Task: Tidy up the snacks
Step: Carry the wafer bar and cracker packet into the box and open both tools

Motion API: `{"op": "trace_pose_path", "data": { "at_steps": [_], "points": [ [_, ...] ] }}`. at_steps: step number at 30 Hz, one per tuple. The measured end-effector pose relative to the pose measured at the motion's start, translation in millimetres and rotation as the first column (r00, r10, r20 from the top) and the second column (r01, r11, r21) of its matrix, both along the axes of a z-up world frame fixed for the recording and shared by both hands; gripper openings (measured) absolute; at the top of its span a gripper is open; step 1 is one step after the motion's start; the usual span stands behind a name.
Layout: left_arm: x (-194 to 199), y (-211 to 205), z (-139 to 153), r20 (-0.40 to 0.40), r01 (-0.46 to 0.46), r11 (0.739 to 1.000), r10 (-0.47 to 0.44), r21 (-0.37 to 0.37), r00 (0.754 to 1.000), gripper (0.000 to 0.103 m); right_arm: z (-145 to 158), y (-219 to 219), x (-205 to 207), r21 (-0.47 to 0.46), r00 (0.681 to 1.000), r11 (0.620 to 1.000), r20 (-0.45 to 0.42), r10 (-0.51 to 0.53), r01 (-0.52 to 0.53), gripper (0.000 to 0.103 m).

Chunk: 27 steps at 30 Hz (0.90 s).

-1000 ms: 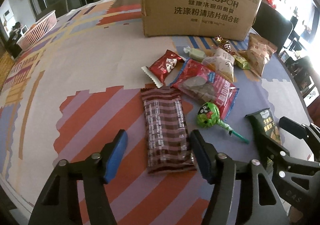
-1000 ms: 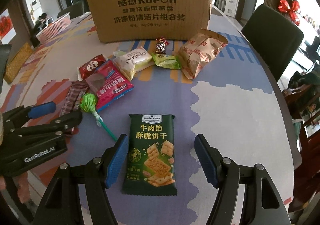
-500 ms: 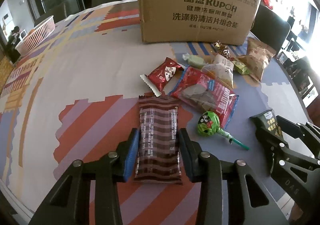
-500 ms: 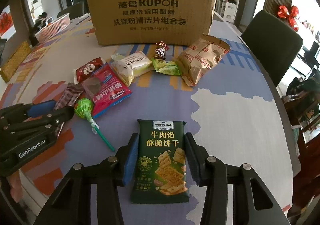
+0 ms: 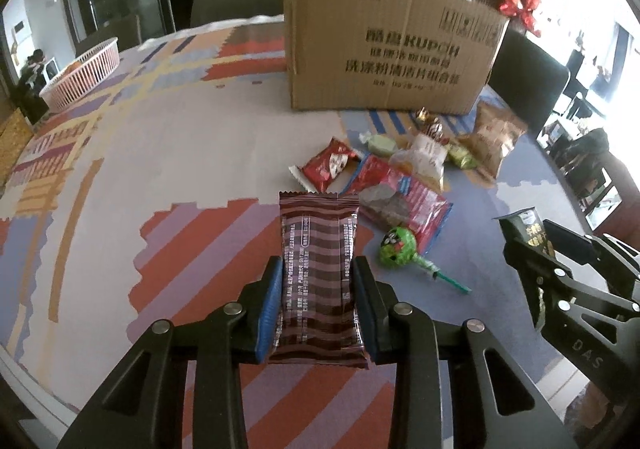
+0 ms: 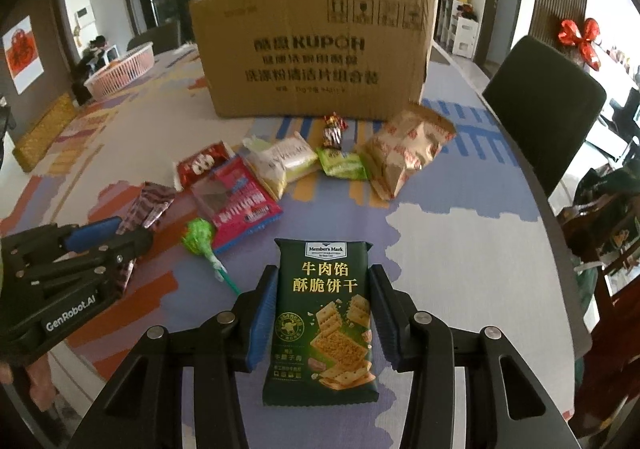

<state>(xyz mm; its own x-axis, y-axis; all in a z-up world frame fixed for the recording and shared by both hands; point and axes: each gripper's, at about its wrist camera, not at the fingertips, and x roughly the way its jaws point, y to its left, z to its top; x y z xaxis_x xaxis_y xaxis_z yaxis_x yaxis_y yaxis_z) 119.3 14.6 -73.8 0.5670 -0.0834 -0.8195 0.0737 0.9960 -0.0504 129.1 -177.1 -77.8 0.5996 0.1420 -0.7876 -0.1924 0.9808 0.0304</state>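
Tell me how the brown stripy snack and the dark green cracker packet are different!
The brown stripy snack has dark and light bands; the dark green cracker packet shows cracker pictures and yellow writing. The stripy one looks narrower, the green one wider. The left gripper holds the stripy snack; the right gripper holds the green packet. Both are sealed, flat, and squeezed between blue pads whose jaws have just been closing.

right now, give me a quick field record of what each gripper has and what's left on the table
left gripper: shut on brown striped wafer pack, after closing
right gripper: shut on green cracker pack, after closing
loose snacks: green lollipop, pink packet, tan bag
behind: cardboard box
far left: pink basket
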Motion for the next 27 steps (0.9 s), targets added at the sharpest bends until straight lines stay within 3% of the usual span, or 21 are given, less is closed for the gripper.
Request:
{"op": "trace_pose_path", "data": {
  "at_steps": [13, 27],
  "points": [
    [-0.4, -1.9, 54.9, 0.137, 0.024, 0.999, -0.02, -0.028, 0.99, 0.034, 43.4, -0.2, 3.2, 0.043, 0.995, 0.999, 0.104, 0.013, -0.018, 0.046],
    [30.0, -4.0, 114.6, 0.274, 0.034, 0.999, -0.027, -0.021, 0.961, 0.034, 101.2, -1.5, 29.4, 0.083, 0.972, 0.996, 0.234, 0.012, -0.033, 0.046]
  ]
}}
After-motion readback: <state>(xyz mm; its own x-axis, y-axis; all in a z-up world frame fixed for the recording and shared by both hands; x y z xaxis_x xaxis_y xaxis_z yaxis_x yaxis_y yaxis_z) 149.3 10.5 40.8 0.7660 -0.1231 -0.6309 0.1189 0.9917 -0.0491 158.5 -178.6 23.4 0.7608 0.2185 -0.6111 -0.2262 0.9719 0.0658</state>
